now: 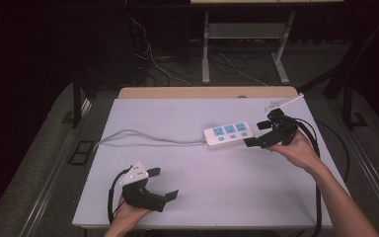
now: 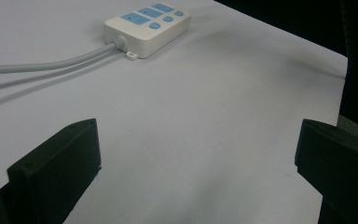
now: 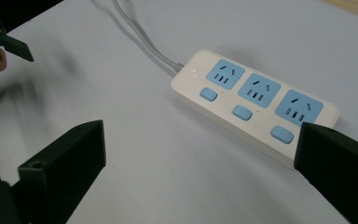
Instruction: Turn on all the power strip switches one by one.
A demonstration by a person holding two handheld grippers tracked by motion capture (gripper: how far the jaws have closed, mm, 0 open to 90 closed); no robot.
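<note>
**A:** Right gripper point(image 1: 260, 133) sits just beside the right end of the power strip point(image 1: 228, 134), jaws spread wide and gripping nothing. One jaw tip looks right at the strip's end, can't tell if it's touching.

**B:** And where's the strip exactly?

**A:** Right of centre on the white table top point(image 1: 202, 197), lying flat, three blue sockets up with a blue switch by each. Its grey cord point(image 1: 143, 135) runs off to the left edge.

**B:** Left side?

**A:** Left gripper point(image 1: 165, 183) is down near the front edge, well apart from the strip, also wide open and holding nothing.

**B:** Room to move?

**A:** Plenty. Bare white board between both grippers and along the front. A wooden strip point(image 1: 207, 92) shows along the far edge, then dark floor point(image 1: 49, 143) with loose cables point(image 1: 153, 59) and a desk's legs point(image 1: 206, 49) behind.
</note>
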